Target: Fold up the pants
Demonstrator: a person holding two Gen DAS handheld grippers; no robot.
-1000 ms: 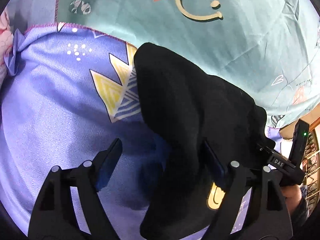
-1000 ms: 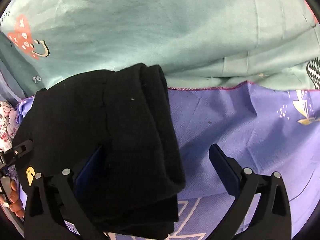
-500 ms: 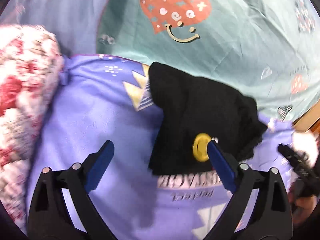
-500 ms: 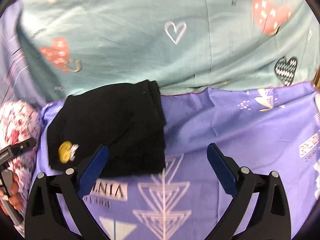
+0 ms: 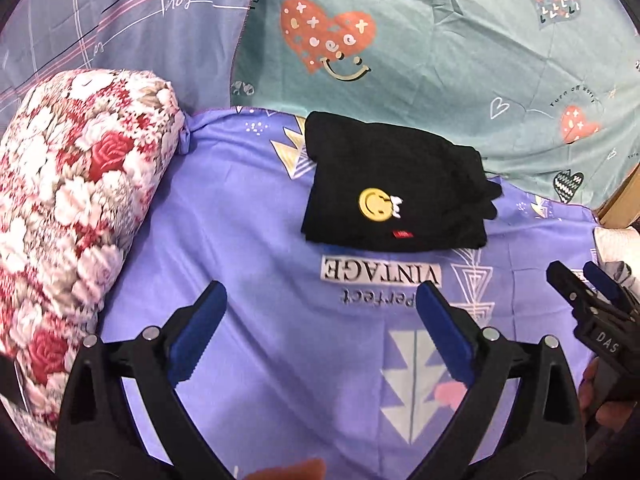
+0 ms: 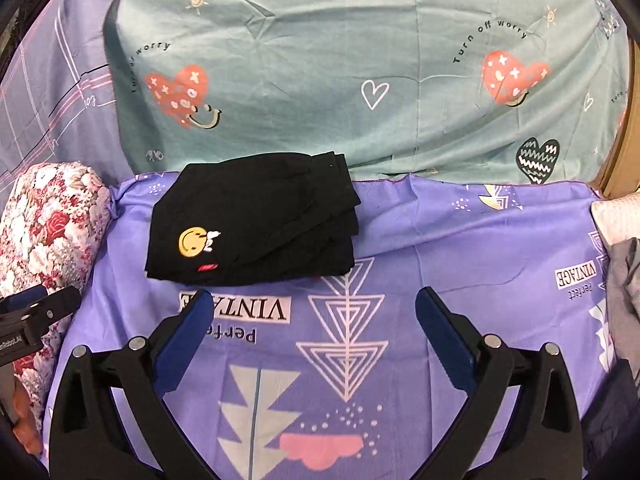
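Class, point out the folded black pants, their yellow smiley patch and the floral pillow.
folded black pants (image 6: 280,216): right wrist view, top layer.
yellow smiley patch (image 5: 375,205): left wrist view, face centre.
floral pillow (image 5: 80,200): left wrist view, rose-printed side.

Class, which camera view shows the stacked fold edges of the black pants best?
The right wrist view: the black pants show their layered edges stepped along the right side, clear of the open tongs. The left wrist view shows the pants too, with the smiley patch, but those edges bunch into a dark blur.
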